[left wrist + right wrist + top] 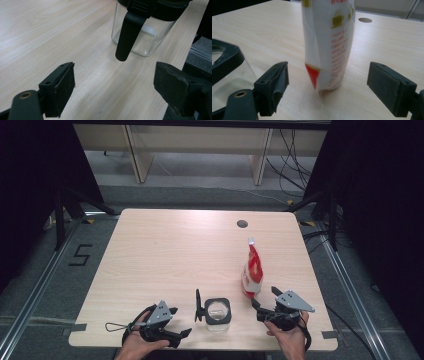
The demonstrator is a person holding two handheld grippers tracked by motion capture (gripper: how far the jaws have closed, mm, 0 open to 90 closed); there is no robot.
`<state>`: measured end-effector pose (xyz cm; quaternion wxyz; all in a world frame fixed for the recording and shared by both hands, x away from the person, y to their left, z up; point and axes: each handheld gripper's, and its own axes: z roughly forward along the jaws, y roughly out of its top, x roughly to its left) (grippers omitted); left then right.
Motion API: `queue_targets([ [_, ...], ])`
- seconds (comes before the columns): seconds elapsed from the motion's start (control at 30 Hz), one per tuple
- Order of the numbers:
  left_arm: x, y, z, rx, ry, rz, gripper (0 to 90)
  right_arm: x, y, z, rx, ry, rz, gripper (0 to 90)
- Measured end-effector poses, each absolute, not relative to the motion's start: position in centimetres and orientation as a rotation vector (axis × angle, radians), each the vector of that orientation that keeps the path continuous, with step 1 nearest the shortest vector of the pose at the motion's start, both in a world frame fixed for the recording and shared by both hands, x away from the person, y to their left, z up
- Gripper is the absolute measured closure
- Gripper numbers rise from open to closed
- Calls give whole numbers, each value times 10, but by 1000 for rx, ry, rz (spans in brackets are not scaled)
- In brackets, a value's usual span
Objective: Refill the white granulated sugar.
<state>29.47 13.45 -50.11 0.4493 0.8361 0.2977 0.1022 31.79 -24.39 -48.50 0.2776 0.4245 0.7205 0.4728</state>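
My left hand (134,343) comes in low at the near edge, palm up under its gripper, fingers curled round the grip. The left gripper (180,322) lies tilted, pointing right and a little forward; in the left gripper view its jaws stand wide apart with nothing between the pads. My right hand (291,340) holds the other grip from below and behind, wrist fairly straight as far as I can tell, since the forearm is cut off. The right gripper (263,297) points forward and slightly left, grey plate up, and its jaws are spread wide too, gripping nothing. The two grippers sit well apart.
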Motion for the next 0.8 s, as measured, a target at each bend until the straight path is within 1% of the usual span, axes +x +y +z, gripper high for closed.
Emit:
queue_targets([
  [0.07,295,135,-501,2066,738,255,168,319,-242,-484,1167,1938,1261,186],
  [0.1,294,135,-501,2066,742,252,168,325,-238,-484,1165,1918,1283,186],
  [0.23,295,134,-502,2060,740,265,168,334,-234,-485,1168,1903,1276,186],
  [0.33,294,133,-503,2061,763,236,168,343,-224,-487,1228,1853,1307,181],
  [0.37,294,133,-503,2065,757,237,168,348,-225,-488,1188,1844,1311,181],
  [0.43,294,133,-503,2086,753,257,168,349,-220,-489,1227,1831,1319,181],
  [0.57,294,133,-502,2076,755,254,169,357,-215,-491,1191,1808,1313,187],
  [0.63,294,133,-503,2071,755,251,170,357,-210,-492,1238,1793,1333,193],
  [0.77,294,133,-503,2075,748,242,170,362,-211,-495,1210,1793,1290,206],
  [0.8,294,133,-503,2084,745,255,171,365,-212,-496,1204,1802,1269,250],
])
